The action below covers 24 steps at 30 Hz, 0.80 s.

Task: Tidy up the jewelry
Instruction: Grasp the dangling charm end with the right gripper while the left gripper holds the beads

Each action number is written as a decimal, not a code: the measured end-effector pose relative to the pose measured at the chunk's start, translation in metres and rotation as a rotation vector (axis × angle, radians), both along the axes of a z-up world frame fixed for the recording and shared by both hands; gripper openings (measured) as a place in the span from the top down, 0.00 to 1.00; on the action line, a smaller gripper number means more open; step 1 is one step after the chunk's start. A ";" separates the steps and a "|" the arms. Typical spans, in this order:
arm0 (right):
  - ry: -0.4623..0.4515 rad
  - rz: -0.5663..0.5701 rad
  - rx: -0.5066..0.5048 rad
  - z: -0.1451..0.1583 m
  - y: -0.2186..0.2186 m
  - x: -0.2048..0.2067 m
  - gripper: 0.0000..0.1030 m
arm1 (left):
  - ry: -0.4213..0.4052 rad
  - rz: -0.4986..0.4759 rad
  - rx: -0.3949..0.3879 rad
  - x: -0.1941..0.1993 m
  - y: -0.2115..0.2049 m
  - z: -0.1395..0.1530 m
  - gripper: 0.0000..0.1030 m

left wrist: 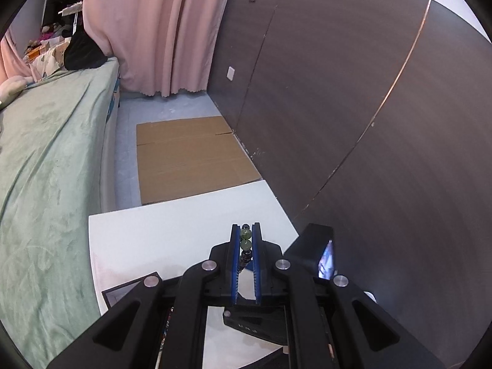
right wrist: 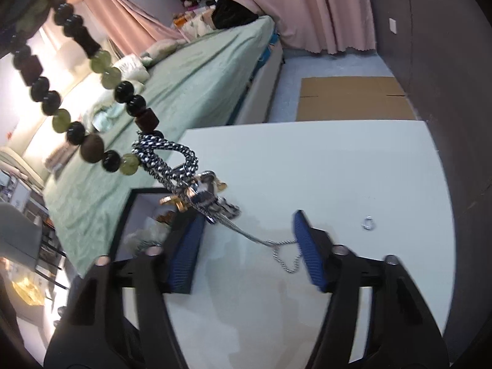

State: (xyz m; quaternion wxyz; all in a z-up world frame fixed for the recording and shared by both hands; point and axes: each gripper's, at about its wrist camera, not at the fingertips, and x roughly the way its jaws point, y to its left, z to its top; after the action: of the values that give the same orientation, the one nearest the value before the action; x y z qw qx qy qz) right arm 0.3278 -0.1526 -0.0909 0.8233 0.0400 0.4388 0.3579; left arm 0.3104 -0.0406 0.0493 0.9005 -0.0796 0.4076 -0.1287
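Observation:
My left gripper (left wrist: 246, 226) is shut on a bracelet (left wrist: 246, 240) of green and dark beads, held above the white table (left wrist: 169, 230). In the right wrist view the bracelet (right wrist: 73, 132) hangs from the upper left. It is tangled with a twisted silver chain (right wrist: 184, 160) and gold pieces (right wrist: 172, 203). The chain's tail (right wrist: 286, 255) trails onto the table (right wrist: 338, 169) between the blue pads (right wrist: 307, 255) of my right gripper (right wrist: 248, 215), which is open; the pads do not press on it. A small silver ring (right wrist: 368, 223) lies loose to the right.
A black-rimmed jewelry tray (right wrist: 129, 212) holding small pieces sits at the table's left edge. A black box (left wrist: 316, 246) stands by the dark wall panel (left wrist: 369, 123). Beyond the table are a green-covered bed (left wrist: 46, 169) and flat cardboard (left wrist: 190, 160) on the floor.

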 end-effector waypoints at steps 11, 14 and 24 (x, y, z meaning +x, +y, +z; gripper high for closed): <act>-0.080 0.073 0.132 0.045 0.006 -0.015 0.94 | -0.051 0.055 0.009 -0.019 0.032 0.025 0.95; -0.105 0.090 0.163 0.064 0.014 -0.019 0.94 | -0.072 0.078 0.006 -0.027 0.045 0.036 0.95; -0.150 0.152 0.229 0.116 0.048 -0.035 0.94 | -0.145 0.136 0.010 -0.056 0.082 0.078 0.95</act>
State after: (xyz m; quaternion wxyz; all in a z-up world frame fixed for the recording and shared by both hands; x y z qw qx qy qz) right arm 0.2926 -0.1046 0.0253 0.8143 0.0735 0.3343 0.4689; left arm 0.2549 0.0417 0.1277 0.9346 -0.0931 0.3359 -0.0706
